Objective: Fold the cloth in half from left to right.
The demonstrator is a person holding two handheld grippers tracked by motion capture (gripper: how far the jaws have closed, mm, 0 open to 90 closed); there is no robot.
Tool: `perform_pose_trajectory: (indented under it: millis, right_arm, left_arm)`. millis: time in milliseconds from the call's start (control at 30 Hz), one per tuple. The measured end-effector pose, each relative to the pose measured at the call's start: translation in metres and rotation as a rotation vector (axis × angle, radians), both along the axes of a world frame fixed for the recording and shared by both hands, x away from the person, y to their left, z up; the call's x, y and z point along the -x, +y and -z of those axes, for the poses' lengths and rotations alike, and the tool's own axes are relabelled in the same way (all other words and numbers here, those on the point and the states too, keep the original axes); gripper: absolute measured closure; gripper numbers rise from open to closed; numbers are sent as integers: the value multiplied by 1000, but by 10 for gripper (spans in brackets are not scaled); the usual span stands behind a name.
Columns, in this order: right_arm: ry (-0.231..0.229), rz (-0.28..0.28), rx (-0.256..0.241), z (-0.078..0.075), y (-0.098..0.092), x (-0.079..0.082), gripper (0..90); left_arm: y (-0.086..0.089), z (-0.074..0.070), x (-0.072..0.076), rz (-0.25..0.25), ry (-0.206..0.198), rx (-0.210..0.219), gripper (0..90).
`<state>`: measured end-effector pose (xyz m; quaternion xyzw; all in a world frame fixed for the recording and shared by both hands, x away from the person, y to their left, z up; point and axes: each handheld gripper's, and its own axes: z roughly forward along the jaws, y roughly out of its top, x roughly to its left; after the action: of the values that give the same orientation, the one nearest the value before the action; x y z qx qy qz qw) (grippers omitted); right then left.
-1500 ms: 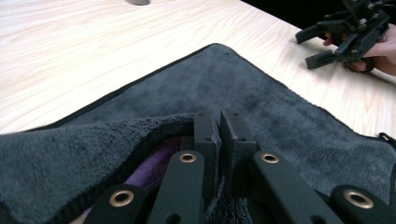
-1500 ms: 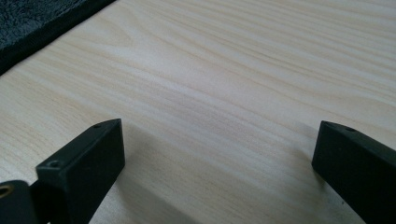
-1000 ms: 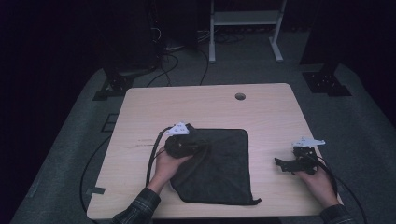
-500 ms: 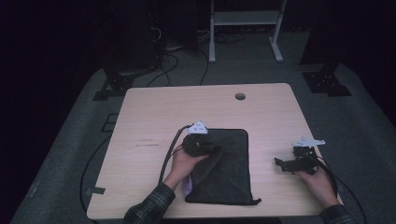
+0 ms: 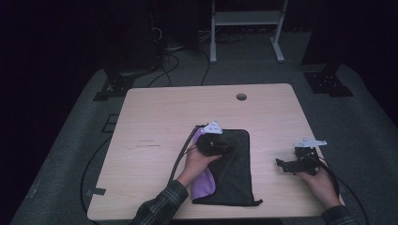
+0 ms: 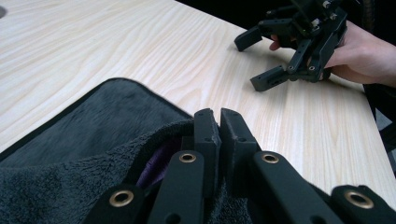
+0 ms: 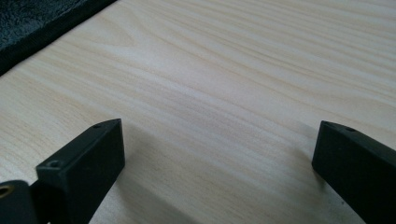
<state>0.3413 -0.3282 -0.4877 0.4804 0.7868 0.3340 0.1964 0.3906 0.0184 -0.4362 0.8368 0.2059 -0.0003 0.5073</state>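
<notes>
Work in hand: folding the dark towel (image 5: pixel 234 164) on the worktop (image 5: pixel 155 117), judging by the doubled layer and the purple underside (image 5: pixel 205 180) turned up near the person's left wrist.
Towel position: it lies flat toward the near edge of the worktop, between the two hands, its long side running away from the person.
Left claw (image 6: pixel 219 126): clenched on a lifted edge of the towel; in the left gripper view the jaws are pressed together with dark pile and a sliver of purple caught between them.
Reason for the hold: gripping at the hem lets one layer be carried across the rest without dragging the whole cloth.
Right claw (image 5: pixel 288 165): released, jaws spread wide over bare wood, well apart from the towel, whose edge crosses the top left corner of the right gripper view.
Reason for its place: parked aside, it leaves the fold path free and is ready to pin or take a corner.
Next need: probably laying the carried edge down square with the far hem.
</notes>
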Motion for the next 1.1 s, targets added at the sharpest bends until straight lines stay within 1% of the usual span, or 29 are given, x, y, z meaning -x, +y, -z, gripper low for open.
perform_pose_trajectory:
  millis: [133,233,400,500,567,633,767,800,900,967,1100]
  right_arm:
    - [-1,0,0,0,0,0,17]
    - [-1,0,0,0,0,0,17]
    - [0,0,0,0,0,0,17]
    - [-1,-1,0,0,0,0,17]
    - [0,-2,0,0,0,0,17]
    - [-1,-4,0,0,0,0,17]
    - [-1,-5,-1,0,0,0,17]
    - [-1,-6,0,0,0,0,17]
    - [-1,-12,0,0,0,0,17]
    - [-2,-11,1,0,0,0,17]
    - [-2,-9,1,0,0,0,18]
  left_arm:
    - [-13,2,-2,19,10,-3,853]
    - [-23,7,-4,31,23,-10,853]
    - [-37,20,-8,46,52,-48,852]
    - [-43,26,-10,48,79,-68,845]
    - [-45,30,-11,49,83,-75,824]
    - [-46,30,-11,44,80,-72,775]
    - [-39,23,-11,38,72,-56,592]
    - [-36,20,-11,43,66,-55,577]
    - [-25,13,-10,34,57,-73,480]
    - [-14,8,-8,22,49,-84,429]
    - [10,1,-4,-9,31,-83,361]
